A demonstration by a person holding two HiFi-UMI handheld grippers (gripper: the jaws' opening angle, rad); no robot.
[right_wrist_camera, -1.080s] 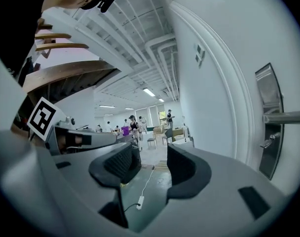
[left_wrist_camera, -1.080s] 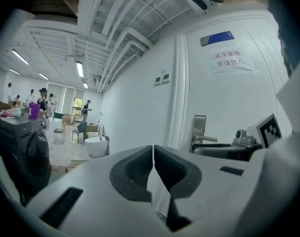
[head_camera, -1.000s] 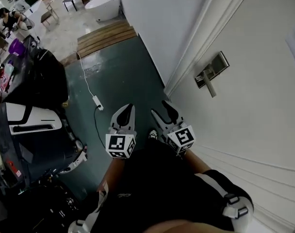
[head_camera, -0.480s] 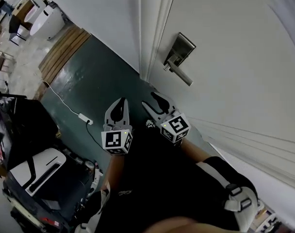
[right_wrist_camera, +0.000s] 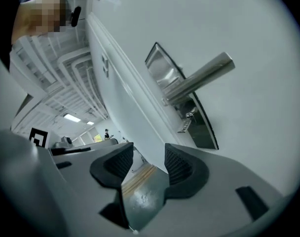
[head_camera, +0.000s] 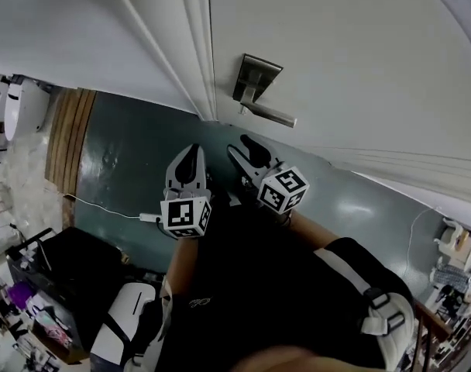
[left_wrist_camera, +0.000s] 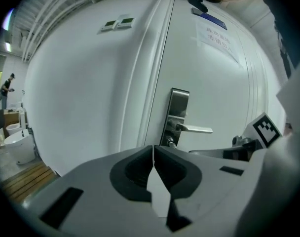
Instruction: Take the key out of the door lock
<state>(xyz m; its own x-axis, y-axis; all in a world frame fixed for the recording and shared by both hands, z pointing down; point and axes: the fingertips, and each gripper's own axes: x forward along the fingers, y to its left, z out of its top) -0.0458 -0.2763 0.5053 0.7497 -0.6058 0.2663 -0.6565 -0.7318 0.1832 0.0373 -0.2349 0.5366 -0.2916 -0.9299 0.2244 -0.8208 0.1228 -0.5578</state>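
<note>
A steel lock plate (head_camera: 255, 74) with a lever handle (head_camera: 271, 117) sits on the white door (head_camera: 359, 60). A small key (right_wrist_camera: 185, 124) sticks out of the plate below the lever handle (right_wrist_camera: 202, 77); the left gripper view shows the key (left_wrist_camera: 170, 143) too. My right gripper (head_camera: 245, 150) is held below the lock and apart from it. Its jaws are closing but still stand apart, with nothing between them (right_wrist_camera: 149, 155). Beside it, the left gripper (head_camera: 190, 152) is shut and empty, tips meeting (left_wrist_camera: 153, 147).
A white door frame (head_camera: 197, 45) runs left of the lock. Below lies teal floor (head_camera: 127, 169) with a white cable (head_camera: 104, 208), and wooden decking (head_camera: 65, 146) at the left. Dark equipment (head_camera: 73, 285) crowds the lower left. A paper notice (left_wrist_camera: 216, 33) hangs on the door.
The head view has swung round, so the lock has shifted from the right to the upper middle. Both grippers now sit closer beneath the lock.
</note>
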